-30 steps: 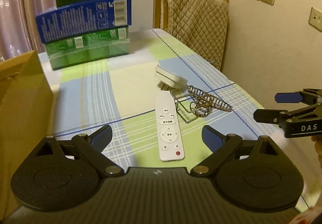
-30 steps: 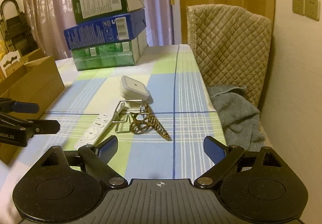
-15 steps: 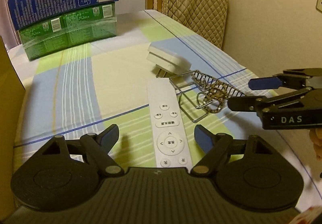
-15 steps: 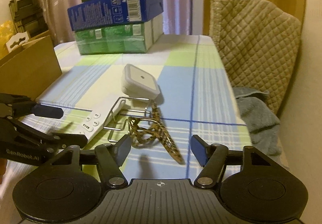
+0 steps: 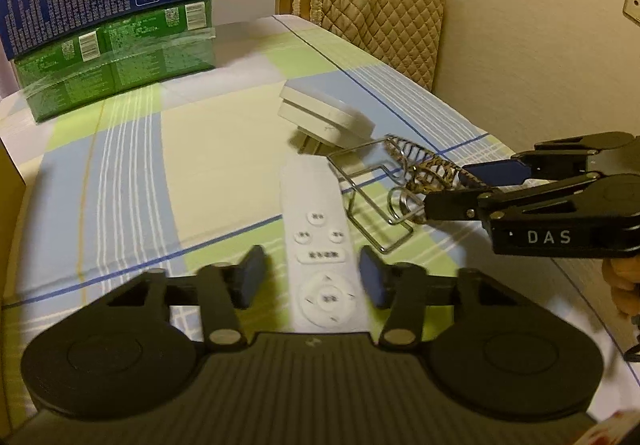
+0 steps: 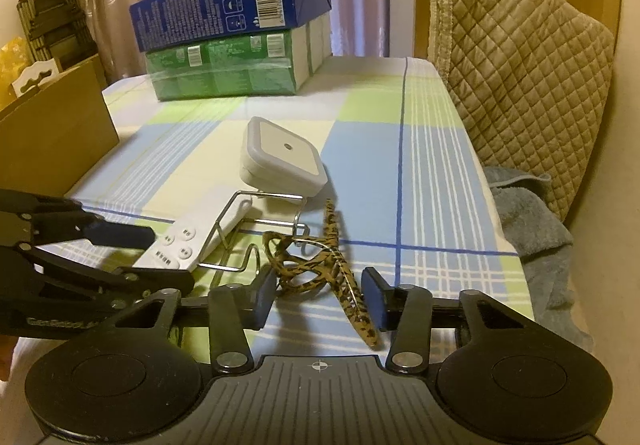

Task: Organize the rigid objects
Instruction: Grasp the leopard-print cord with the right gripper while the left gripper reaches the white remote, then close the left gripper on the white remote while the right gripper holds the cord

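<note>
At the far left a cardboard box [image 6: 60, 133] stood at the edge of the counter [image 6: 400, 149], which was covered with a checked cloth. Behind it, further back, three cartons [image 6: 224, 61] were piled, green, blue and green.

The left gripper [image 5: 311, 281] was low over the near end of the white remote [image 5: 316, 205], which lay flat on the cloth. Its jaws were closing with the remote between them, and a narrow gap still showed beside the left pad [image 5: 250, 281].

Just beyond the far end of the remote sat a white square night light [image 5: 320, 117], tilted on its plug. To its right a bent wire rack [image 5: 360, 181] lay with one corner over the remote.

The leopard-print hair clip [image 6: 316, 269] was tangled with the rack. The right gripper [image 6: 318, 299] had its jaws clamped on this clip, one pad at each side.

At the far right a quilted cover [image 6: 520, 65] hung over a chair, with a grey towel [image 6: 532, 229] below it.
</note>
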`<state>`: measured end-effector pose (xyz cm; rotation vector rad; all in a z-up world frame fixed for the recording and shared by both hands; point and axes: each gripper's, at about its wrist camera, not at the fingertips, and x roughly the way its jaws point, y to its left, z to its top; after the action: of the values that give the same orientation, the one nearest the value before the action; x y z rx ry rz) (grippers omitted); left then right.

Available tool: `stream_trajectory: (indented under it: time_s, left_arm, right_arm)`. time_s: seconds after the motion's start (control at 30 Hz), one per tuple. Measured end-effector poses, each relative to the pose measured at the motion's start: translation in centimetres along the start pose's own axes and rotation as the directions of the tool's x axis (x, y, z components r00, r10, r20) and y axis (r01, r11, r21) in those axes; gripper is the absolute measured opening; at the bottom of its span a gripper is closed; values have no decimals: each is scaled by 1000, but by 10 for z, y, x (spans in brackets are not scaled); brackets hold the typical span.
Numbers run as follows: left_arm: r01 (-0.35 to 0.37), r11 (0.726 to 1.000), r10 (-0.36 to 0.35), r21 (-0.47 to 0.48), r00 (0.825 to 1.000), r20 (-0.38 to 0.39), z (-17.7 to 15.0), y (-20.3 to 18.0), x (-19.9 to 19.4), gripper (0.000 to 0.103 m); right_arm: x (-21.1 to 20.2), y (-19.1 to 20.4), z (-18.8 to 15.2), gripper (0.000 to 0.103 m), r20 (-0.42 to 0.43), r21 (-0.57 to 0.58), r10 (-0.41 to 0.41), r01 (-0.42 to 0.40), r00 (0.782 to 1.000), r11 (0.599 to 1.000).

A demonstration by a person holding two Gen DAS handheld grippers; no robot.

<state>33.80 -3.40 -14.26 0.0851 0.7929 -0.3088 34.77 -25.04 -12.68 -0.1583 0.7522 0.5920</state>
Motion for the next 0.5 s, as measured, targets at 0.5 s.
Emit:
stream_trajectory:
  time_s: [0.5]
  left_arm:
    - [-2,1000,2,-26,1000,-29,-73,0,-82,34]
  right_arm:
    - [-73,37,-62,39,-57,38,-30,32,998,999]
